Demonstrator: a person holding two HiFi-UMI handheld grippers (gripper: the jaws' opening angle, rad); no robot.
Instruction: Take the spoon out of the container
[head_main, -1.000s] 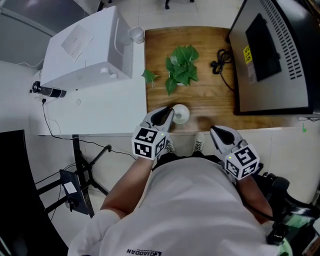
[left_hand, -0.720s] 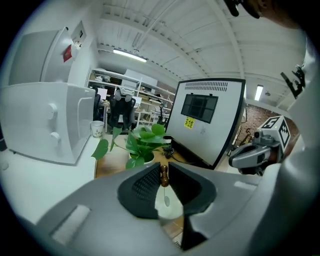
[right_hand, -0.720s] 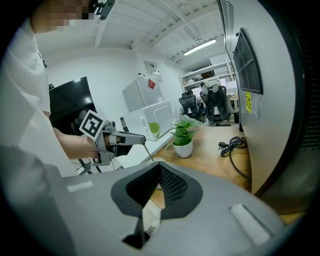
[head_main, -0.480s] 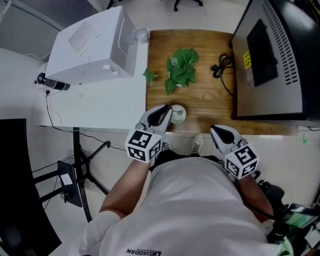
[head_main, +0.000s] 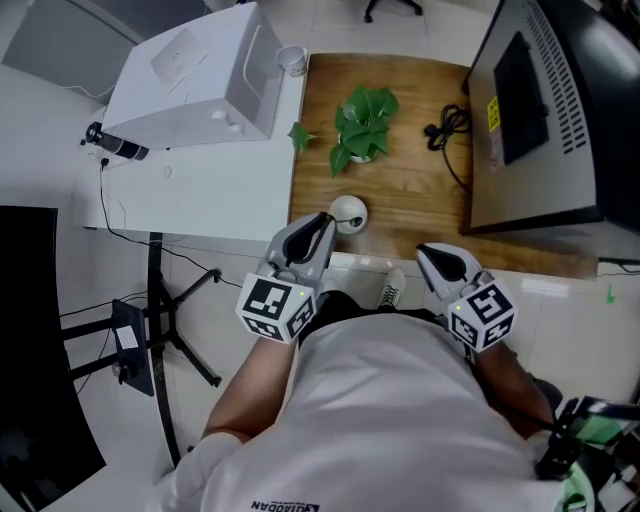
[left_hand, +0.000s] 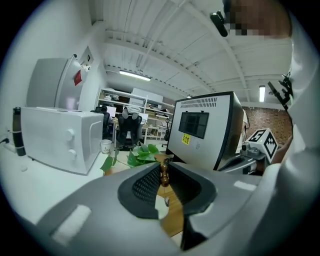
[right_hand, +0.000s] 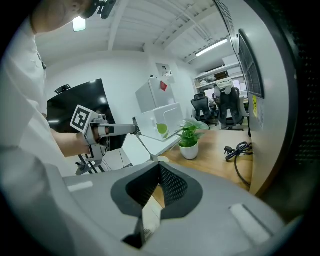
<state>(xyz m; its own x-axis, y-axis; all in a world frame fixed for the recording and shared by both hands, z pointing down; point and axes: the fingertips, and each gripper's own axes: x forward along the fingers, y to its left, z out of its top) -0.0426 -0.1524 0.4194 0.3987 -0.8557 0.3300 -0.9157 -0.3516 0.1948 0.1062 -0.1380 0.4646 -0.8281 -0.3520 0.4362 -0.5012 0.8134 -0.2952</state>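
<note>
The spoon has a brown handle, the container is white, the plant green, the tabletop wood-brown.

The left gripper reached forward, its jaws pinching the spoon. The right gripper hung alongside, jaws together and empty.

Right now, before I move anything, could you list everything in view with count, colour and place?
container: one, white, front edge of the wooden table
spoon: one, brown wooden end, between the left gripper jaws
potted plant: one, green, white pot, middle of the wooden table
cable: one, black, right of the potted plant
large appliance: one, grey and black, wooden table's right end
microwave oven: one, white, on the white table
paper cup: one, white, beside the microwave oven
tripod stand: one, black, floor at left
left gripper: one, grey, jaws shut on the spoon
right gripper: one, grey, jaws shut, empty
</note>
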